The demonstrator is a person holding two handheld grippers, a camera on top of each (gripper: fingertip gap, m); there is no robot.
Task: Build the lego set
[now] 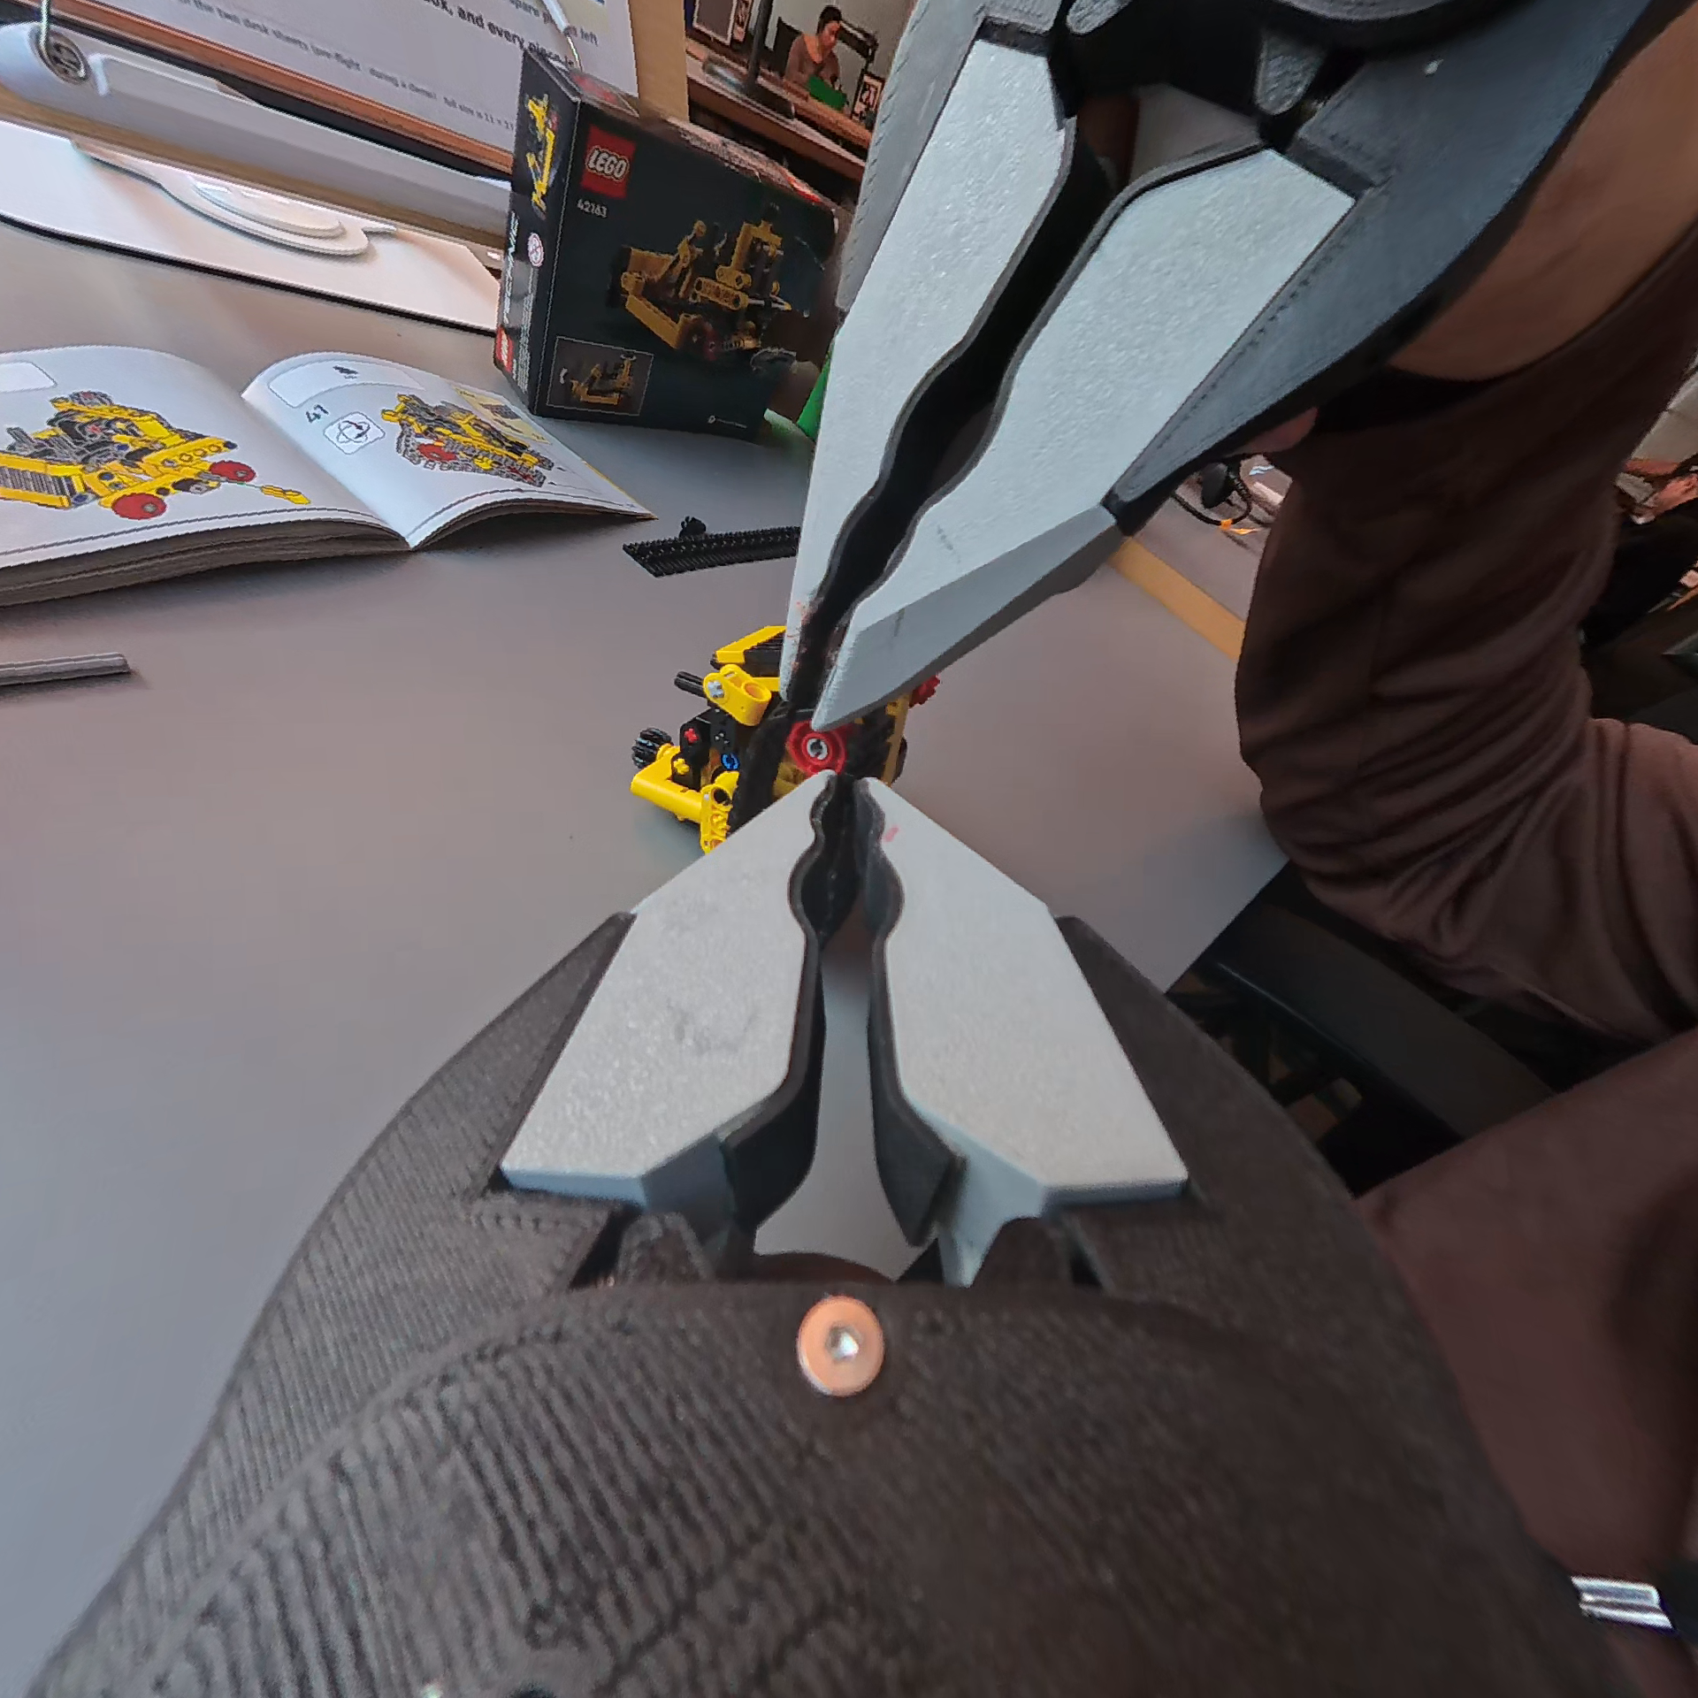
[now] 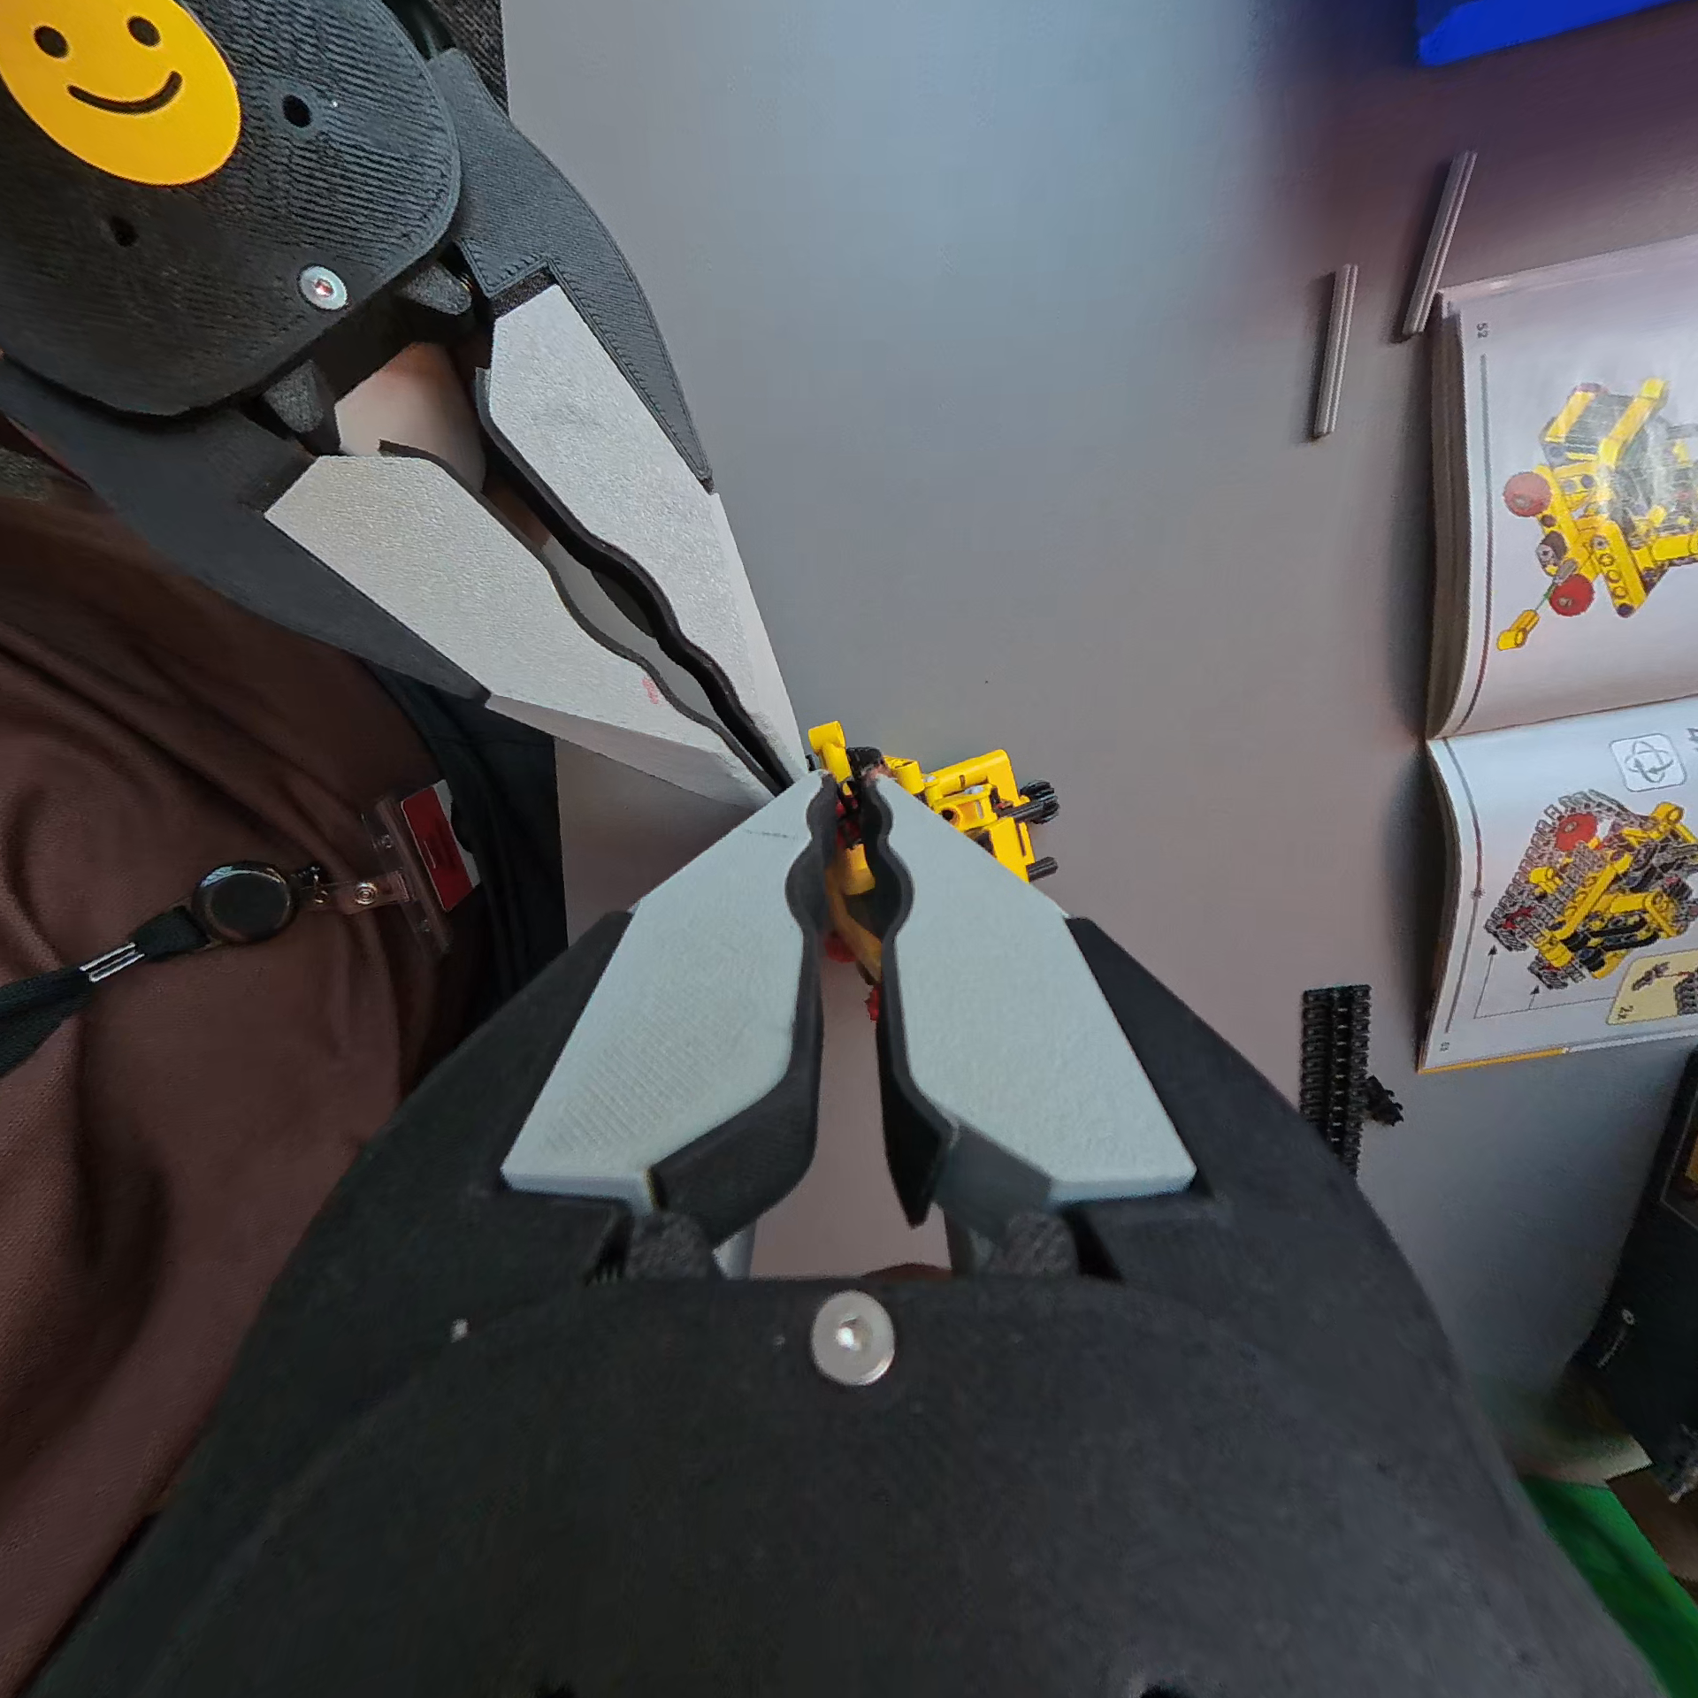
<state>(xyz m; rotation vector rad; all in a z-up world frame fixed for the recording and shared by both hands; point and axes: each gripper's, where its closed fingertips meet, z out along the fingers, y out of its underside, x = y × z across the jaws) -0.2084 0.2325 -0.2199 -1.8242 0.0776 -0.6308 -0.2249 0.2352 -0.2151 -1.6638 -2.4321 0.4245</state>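
Observation:
A partly built yellow bulldozer model (image 1: 726, 735) with a red gear wheel (image 1: 816, 749) stands on the grey table. It also shows in the right wrist view (image 2: 974, 799). My left gripper (image 1: 841, 795) is shut on a thin black track piece at the model's near side. My right gripper (image 2: 850, 795) comes down from above in the left wrist view (image 1: 809, 707), tips almost touching the left gripper's. It is shut on a black piece at the model's top, seemingly the same track. The fingers hide most of the model's middle.
A second black track strip (image 1: 717, 549) lies behind the model. The open instruction booklet (image 1: 276, 459) and the set's box (image 1: 662, 276) lie farther off. A grey strip (image 1: 64, 669) lies on the left. A person's brown sleeve (image 1: 1470, 643) is at the table's right edge. The tips of both grippers are at nearly the same place.

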